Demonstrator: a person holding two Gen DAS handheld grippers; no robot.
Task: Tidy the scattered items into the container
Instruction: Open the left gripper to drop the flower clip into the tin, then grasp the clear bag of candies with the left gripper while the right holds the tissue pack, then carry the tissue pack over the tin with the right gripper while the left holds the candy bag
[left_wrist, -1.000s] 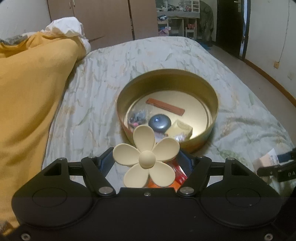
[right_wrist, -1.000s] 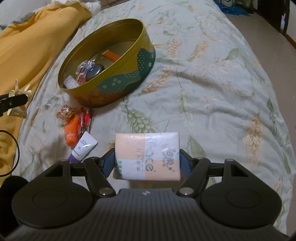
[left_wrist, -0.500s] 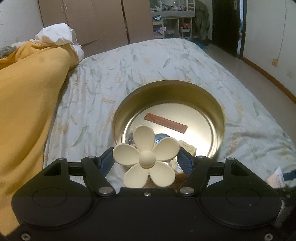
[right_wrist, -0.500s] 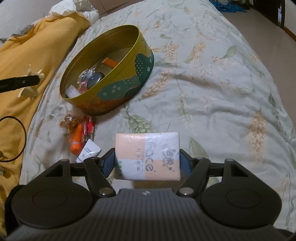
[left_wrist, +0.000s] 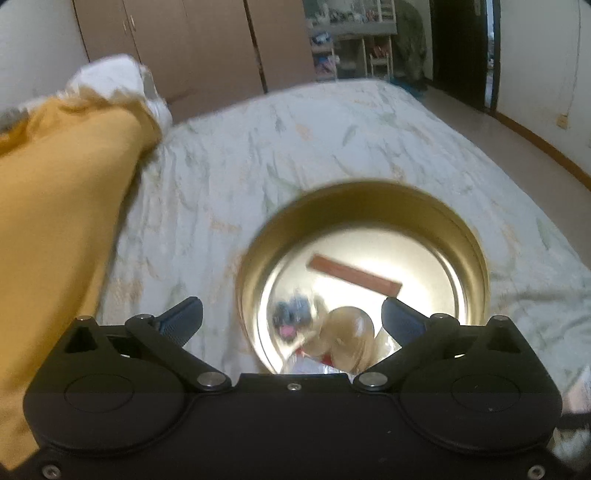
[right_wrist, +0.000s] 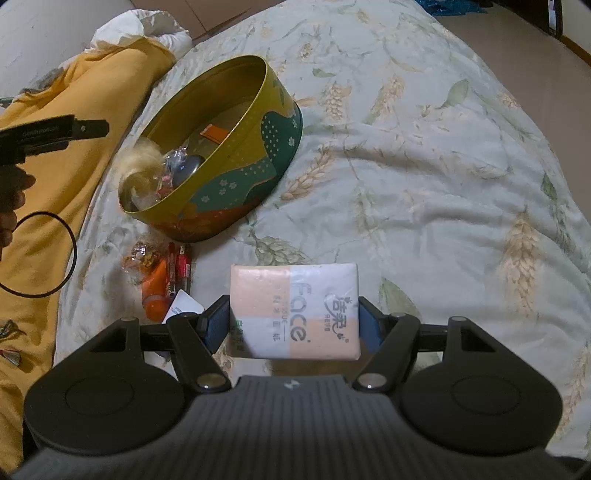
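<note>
Left wrist view shows the left gripper (left_wrist: 291, 317) with fingers just spread empty, flower clip (left_wrist: 347, 338) dropping into the tin (left_wrist: 476, 243), while the right gripper (right_wrist: 293, 325) clamps a tissue pack (right_wrist: 294, 310) that could slip.

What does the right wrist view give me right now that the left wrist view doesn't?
Only the right wrist view shows the tissue pack clamped in the right tool, the orange tube and red pens lying on the bed outside the tin, and the tin's painted wall. Only the left shows the left tool open and empty. Both show the tin and the blurred flower hair clip inside it.
</note>
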